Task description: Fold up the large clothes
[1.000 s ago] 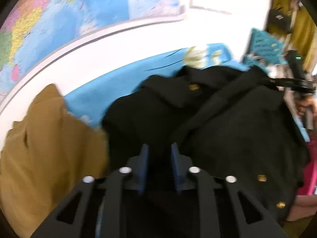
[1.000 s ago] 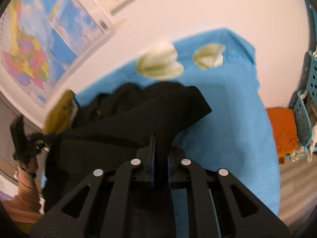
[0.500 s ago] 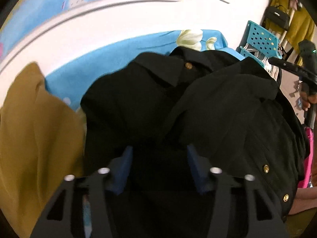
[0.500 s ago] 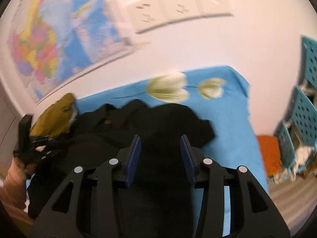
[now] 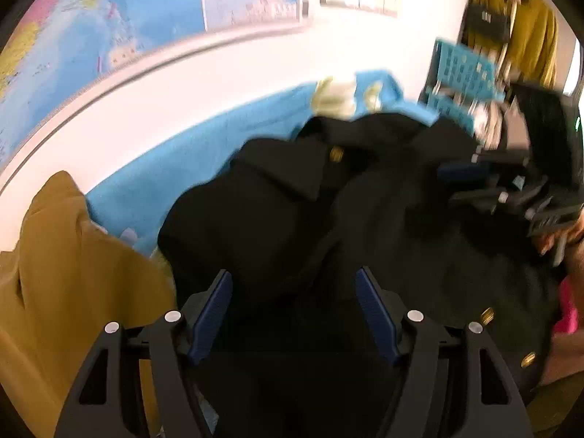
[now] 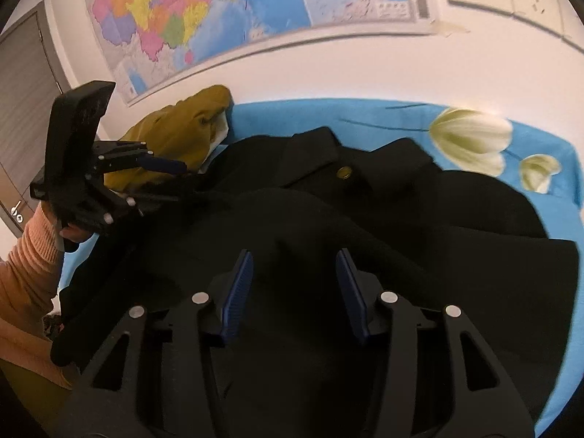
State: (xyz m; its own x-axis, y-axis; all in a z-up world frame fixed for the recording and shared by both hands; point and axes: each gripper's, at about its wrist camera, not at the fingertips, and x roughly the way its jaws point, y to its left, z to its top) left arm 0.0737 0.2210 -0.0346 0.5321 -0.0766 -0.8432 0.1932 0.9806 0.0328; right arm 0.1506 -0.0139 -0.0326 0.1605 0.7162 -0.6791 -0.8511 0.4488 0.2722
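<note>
A black coat [image 6: 365,241] with gold buttons lies heaped on a blue tulip-print cloth [image 6: 292,116], hiding most of it; its lower edge is cut off. A mustard garment [image 5: 65,284] sits beside it, partly out of frame. The left gripper [image 5: 294,304] and right gripper [image 6: 294,286] hover above the coat, jaws spreading, pinching nothing.

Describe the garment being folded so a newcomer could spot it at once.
Below the wall map a blue cloth with printed white tulips covers the surface. The black coat sprawls across its middle. Unlike the mustard garment beside it, it has gold buttons.
</note>
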